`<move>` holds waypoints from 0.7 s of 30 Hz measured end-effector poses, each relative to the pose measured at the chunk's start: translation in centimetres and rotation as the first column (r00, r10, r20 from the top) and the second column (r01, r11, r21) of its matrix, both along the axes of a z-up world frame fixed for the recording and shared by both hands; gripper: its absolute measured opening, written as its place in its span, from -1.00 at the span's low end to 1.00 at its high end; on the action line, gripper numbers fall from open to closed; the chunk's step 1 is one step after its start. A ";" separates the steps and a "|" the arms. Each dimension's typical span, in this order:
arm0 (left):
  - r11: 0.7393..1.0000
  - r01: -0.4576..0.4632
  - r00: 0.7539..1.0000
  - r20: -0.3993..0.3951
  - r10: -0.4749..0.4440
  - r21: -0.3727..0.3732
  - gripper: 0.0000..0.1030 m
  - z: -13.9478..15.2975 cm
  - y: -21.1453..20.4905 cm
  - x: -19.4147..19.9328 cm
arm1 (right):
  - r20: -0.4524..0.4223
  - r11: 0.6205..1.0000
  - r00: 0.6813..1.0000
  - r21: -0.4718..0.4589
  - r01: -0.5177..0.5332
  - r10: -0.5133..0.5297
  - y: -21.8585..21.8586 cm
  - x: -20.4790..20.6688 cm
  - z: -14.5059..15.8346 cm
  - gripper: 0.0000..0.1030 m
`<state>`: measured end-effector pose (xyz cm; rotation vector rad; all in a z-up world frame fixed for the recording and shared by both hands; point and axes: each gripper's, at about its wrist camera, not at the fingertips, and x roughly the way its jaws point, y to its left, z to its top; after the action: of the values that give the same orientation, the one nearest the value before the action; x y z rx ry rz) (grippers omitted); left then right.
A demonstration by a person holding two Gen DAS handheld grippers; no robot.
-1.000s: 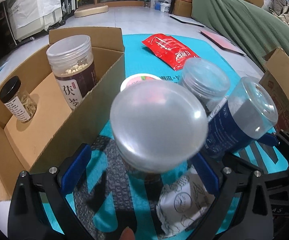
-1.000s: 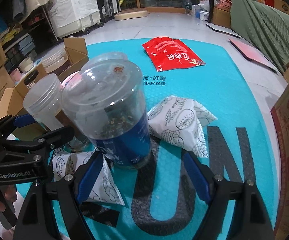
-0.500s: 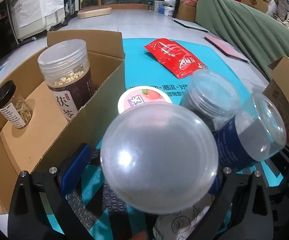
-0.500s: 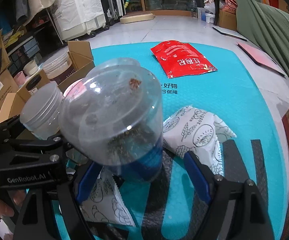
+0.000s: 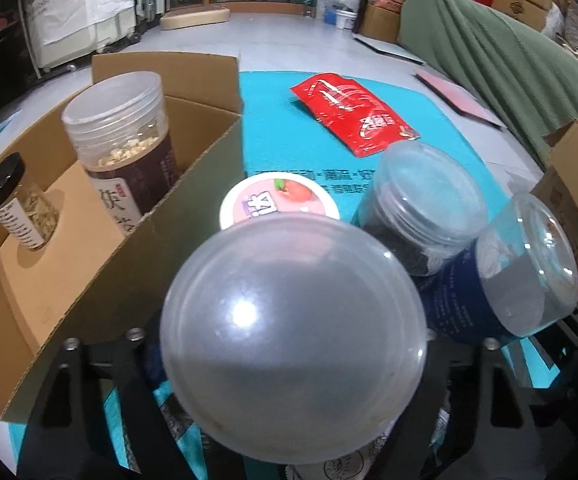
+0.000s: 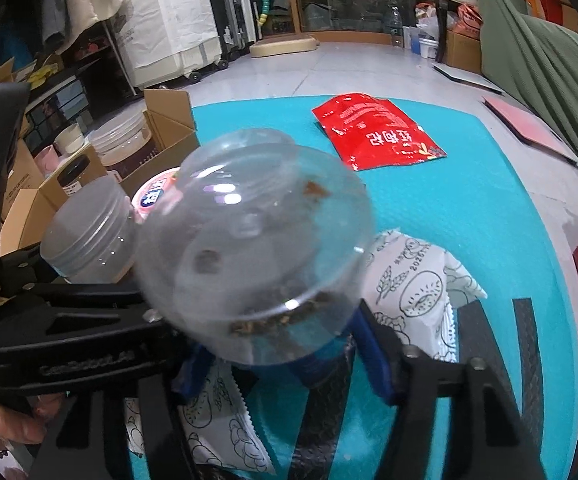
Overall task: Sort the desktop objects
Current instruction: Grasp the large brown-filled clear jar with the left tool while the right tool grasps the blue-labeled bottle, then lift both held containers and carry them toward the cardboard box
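A clear jar with a frosted lid (image 5: 293, 320) fills the left wrist view, between the fingers of my left gripper (image 5: 289, 354). The jaws are closing and the pads, hidden under the lid, press its sides. The same jar (image 6: 89, 236) shows at the left of the right wrist view. My right gripper (image 6: 281, 348) is closing on a blue-labelled clear jar (image 6: 257, 248) holding dried bits. Its blue pads touch the jar, which leans towards the camera. That jar (image 5: 501, 280) lies tilted at the right of the left wrist view.
An open cardboard box (image 5: 89, 280) on the left holds a brown-labelled jar (image 5: 125, 148) and a small black-lidded jar (image 5: 17, 204). On the teal mat lie a pink-lidded cup (image 5: 277, 200), a dark-filled jar (image 5: 421, 208), a red packet (image 6: 373, 136) and white snack packets (image 6: 409, 292). Another box (image 5: 569, 168) stands at the right.
Both pairs of jaws have narrowed onto their jars. The frosted-lid jar and the blue-labelled jar now lean nearer to the cameras and look larger.
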<state>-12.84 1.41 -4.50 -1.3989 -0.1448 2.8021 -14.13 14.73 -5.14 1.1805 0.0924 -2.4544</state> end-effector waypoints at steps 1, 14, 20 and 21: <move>1.000 -0.001 1.000 0.004 0.001 -0.003 0.18 -0.1 0.0 0.0 | -0.002 1.000 1.000 0.005 -0.001 0.001 0.0 0.0 0.0 0.23; 0.999 0.005 1.000 -0.022 -0.006 -0.040 0.14 0.8 -0.1 1.8 | 0.005 0.998 0.998 0.009 0.055 -0.055 2.6 0.8 0.3 0.21; 0.999 0.010 1.000 -0.012 -0.010 -0.053 0.14 1.9 0.1 2.7 | -0.007 0.998 0.998 0.012 0.067 -0.067 3.3 1.4 1.5 0.21; 0.998 0.011 1.000 -0.013 -0.012 -0.055 0.14 2.1 0.1 2.8 | -0.012 0.998 0.998 0.014 0.067 -0.067 3.4 1.5 1.7 0.21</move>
<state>-10.04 1.46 -2.39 -1.3865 -0.0597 2.8264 -12.61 18.13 -3.46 1.1940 0.0746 -2.5224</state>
